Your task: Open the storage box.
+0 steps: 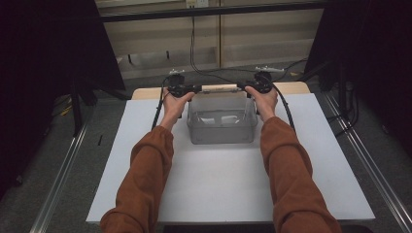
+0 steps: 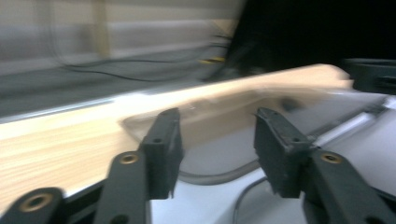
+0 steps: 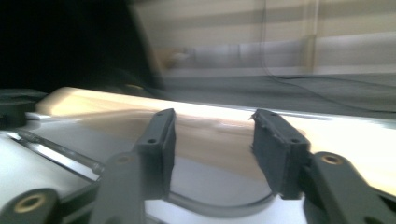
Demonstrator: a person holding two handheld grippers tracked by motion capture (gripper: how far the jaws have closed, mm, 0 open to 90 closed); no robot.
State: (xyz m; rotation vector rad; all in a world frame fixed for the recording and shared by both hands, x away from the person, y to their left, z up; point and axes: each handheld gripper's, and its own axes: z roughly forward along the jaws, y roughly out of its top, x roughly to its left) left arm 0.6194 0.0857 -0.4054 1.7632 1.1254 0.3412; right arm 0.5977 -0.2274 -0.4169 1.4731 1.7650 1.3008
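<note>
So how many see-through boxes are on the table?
1. The box sits on the white table, at its far middle, between the left gripper and right gripper. I can't make out what's inside it.

Place: a lab-style recording bay — not a home.
Work surface: a plain white rectangular board [image 1: 218, 179] laid on a light wooden table [image 1: 291, 87].
Surround: black curtain panels [image 1: 48, 48] on both sides, metal floor rails [image 1: 60, 179] along grey carpet.
Back wall: pale wooden panelling [image 1: 262, 34] with loose black cables [image 1: 194, 53] hanging — a rigged test setup.
</note>
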